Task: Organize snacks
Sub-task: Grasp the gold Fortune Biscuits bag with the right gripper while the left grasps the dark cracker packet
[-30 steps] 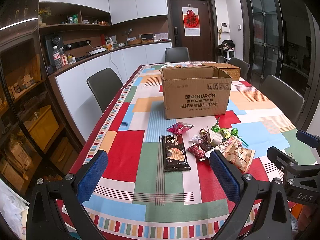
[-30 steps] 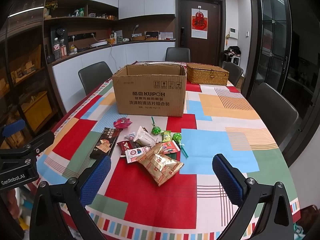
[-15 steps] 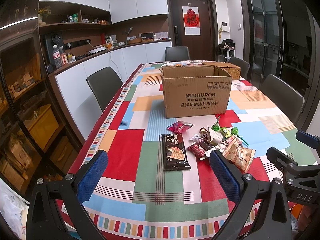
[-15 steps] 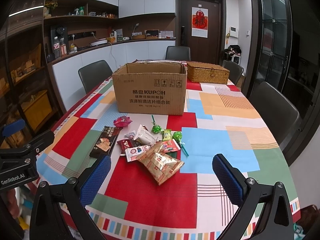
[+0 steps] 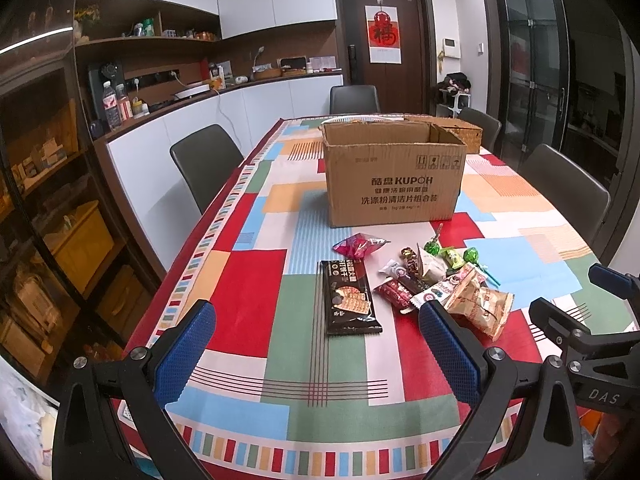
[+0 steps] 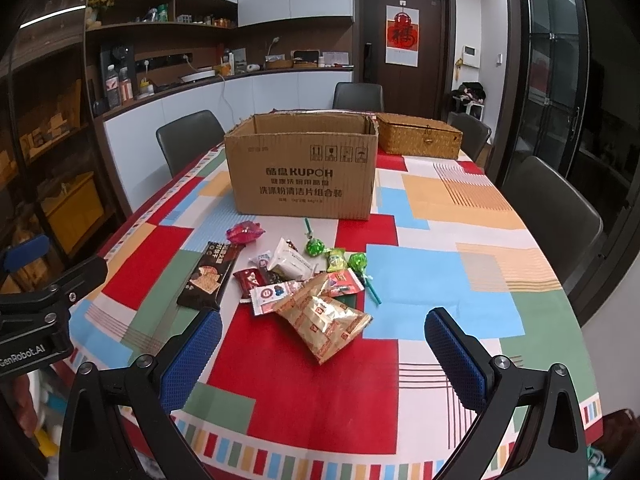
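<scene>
While both grippers hang above the near edge of the worktop (image 6: 420,272), each stands wide open with nothing between its blue pads. The left gripper (image 5: 316,346) sits in front of the long dark biscuit pack (image 5: 350,296), which lies flat on the patterned cloth at the left end of the snack pile. Just beyond that pack rests a small pink wrapped sweet (image 6: 245,233). To the right come a dark red sachet (image 6: 250,279), a white packet (image 6: 290,262) and a white-and-red sachet (image 6: 276,295), overlapping one another. Further right lie two green lollipops (image 6: 315,246), a small green pouch (image 6: 337,260) between them, and a large tan crinkled bag (image 6: 326,320) nearest the right gripper (image 6: 323,354). Behind the pile stands an open cardboard box (image 6: 302,172), and to its right, further back, a lidded wicker basket (image 6: 418,140). Dark chairs (image 6: 552,216) line both sides
</scene>
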The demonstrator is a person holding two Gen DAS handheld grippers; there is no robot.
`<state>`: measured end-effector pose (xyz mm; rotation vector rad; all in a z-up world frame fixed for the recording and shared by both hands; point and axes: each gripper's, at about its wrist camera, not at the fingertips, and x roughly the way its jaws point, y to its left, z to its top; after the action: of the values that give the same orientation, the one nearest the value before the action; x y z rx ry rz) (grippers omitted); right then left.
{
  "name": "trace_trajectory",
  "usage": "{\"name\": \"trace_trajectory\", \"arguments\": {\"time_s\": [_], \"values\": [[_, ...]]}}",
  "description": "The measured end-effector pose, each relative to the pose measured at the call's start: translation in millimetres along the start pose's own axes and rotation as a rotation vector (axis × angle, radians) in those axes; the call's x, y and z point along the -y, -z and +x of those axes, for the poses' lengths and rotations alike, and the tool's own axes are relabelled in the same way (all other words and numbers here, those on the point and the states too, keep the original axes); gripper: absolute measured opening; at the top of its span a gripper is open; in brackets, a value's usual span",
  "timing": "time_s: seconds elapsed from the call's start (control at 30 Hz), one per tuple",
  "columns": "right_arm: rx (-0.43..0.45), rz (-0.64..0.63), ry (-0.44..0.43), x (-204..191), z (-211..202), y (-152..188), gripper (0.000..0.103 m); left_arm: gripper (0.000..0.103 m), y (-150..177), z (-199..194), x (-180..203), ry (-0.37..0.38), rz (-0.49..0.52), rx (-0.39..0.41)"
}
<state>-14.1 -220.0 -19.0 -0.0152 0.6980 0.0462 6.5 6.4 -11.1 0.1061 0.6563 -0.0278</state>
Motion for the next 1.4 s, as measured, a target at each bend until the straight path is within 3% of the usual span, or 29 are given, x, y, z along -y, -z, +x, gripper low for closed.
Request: {"name": "trace_trajectory", "arguments": {"time_s": [0.4,0.7,0.93,1.4], "values": [[-0.061,-0.070,0.004,0,31,1,0.102,0.100,5,23,15,0.089,0.130,0.004],[-0.107,-0.207,0.003,-12,68,5,0.102,0.091,8,57,14,0.070,0.125,-0.048],[-0.169,-0.296,0.010,-20,97,15,0.090,0.088,13,85,16,0.068,0.120,-0.084],[-0.233,-0.248,0.000,-11,128,10,0.066,0.082,11,152,24,0.108,0.068,-0.190]]}}
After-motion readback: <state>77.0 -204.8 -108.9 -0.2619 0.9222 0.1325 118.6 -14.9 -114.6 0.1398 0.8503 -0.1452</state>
